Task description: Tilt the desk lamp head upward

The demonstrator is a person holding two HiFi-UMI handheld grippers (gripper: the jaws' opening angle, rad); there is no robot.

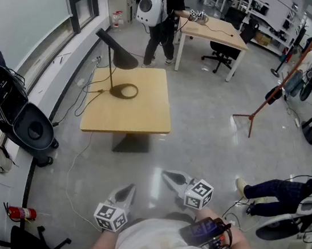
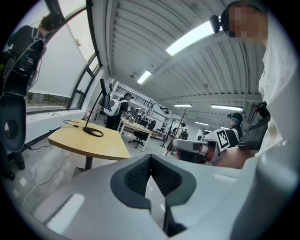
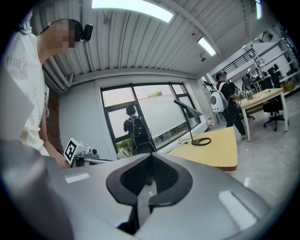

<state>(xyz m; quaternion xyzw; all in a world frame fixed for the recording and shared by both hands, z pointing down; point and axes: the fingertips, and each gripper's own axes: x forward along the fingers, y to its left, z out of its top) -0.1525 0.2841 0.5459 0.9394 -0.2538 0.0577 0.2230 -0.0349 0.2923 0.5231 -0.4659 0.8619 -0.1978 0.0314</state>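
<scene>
We held two tools low and close to our body, the left tool and the right tool side by side over the grey floor. Both were clenched with nothing between their jaws. The left gripper view showed the left tool with its dark pads meeting at the tip. The right gripper view showed the same of the right tool.

The single desk lamp stood well apart from both tools, ahead of us and a little to the left. It was on the far left part of the one wooden table that carried it. Its ring-shaped base lay flat on the tabletop. A thin stem rose from it to one dark cone-shaped lamp head, which sat tilted. Bare floor lay between the tools and the table's near edge. From the left tool the desk lamp appeared off to the left, and from the right tool the desk lamp appeared off to the right.

We counted one lamp, two tools and two tables. The second table was farther back, and one person with a white backpack stood at it. One fire extinguisher lay on the floor at our left.
</scene>
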